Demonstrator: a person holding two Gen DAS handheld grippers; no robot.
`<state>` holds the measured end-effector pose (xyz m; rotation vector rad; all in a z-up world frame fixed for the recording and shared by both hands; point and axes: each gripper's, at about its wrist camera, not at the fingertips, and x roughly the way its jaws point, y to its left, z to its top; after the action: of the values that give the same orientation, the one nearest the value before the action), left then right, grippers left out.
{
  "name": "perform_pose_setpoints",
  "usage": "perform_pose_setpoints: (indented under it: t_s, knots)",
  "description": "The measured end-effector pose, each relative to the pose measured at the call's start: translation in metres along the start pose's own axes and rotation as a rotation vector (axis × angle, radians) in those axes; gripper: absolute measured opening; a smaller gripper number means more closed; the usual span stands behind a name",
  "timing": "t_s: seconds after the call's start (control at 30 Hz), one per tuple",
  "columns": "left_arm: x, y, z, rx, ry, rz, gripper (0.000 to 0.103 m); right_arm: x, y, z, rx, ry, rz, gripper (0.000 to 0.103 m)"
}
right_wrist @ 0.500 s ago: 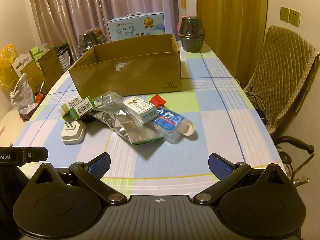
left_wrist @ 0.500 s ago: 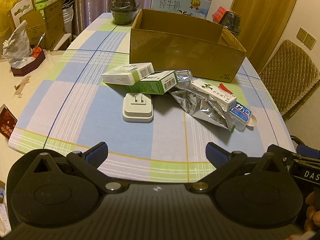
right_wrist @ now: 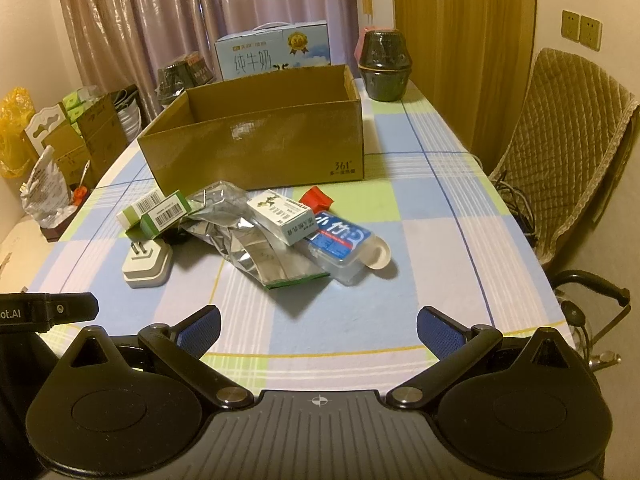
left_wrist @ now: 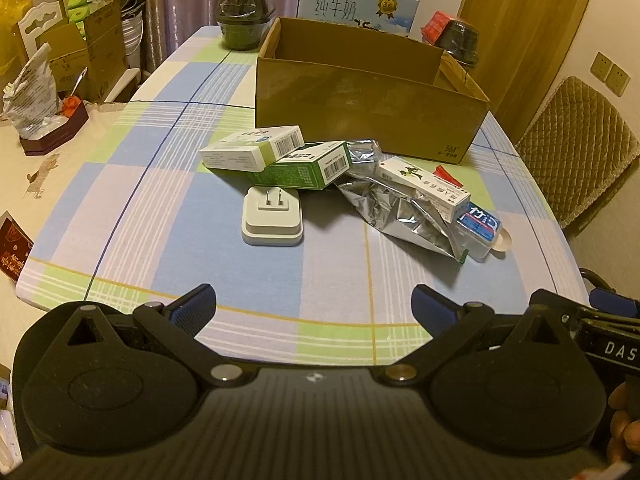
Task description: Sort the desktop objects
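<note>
A pile of small objects lies in front of an open cardboard box (left_wrist: 368, 116) (right_wrist: 256, 148): a white medicine box (left_wrist: 250, 148) on a green box (left_wrist: 308, 168), a white plug adapter (left_wrist: 272, 220) (right_wrist: 146, 264), a silver foil bag (left_wrist: 400, 212) (right_wrist: 256, 244), a white carton (left_wrist: 424, 188) (right_wrist: 280, 216), a blue-labelled clear case (left_wrist: 478, 228) (right_wrist: 340, 244) and a red piece (right_wrist: 316, 198). My left gripper (left_wrist: 314, 308) is open and empty near the table's front edge. My right gripper (right_wrist: 318, 330) is open and empty, also short of the pile.
A milk carton case (left_wrist: 356, 10), two dark wrapped pots (left_wrist: 244, 12) (right_wrist: 384, 66) stand behind the box. A quilted chair (right_wrist: 568, 148) stands right of the table. Boxes and bags (left_wrist: 60, 64) crowd the left side. The plaid tablecloth (left_wrist: 160, 208) covers the table.
</note>
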<state>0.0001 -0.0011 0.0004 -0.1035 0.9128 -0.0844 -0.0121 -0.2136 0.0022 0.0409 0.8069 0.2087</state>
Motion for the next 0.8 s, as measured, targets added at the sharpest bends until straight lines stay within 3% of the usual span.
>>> perform_pose_setpoints:
  t_s: [0.8]
  knots:
    - [0.0035, -0.0029, -0.0021, 0.012, 0.011, -0.008, 0.102, 0.0041, -0.0016, -0.0020, 0.002, 0.015, -0.002, 0.101]
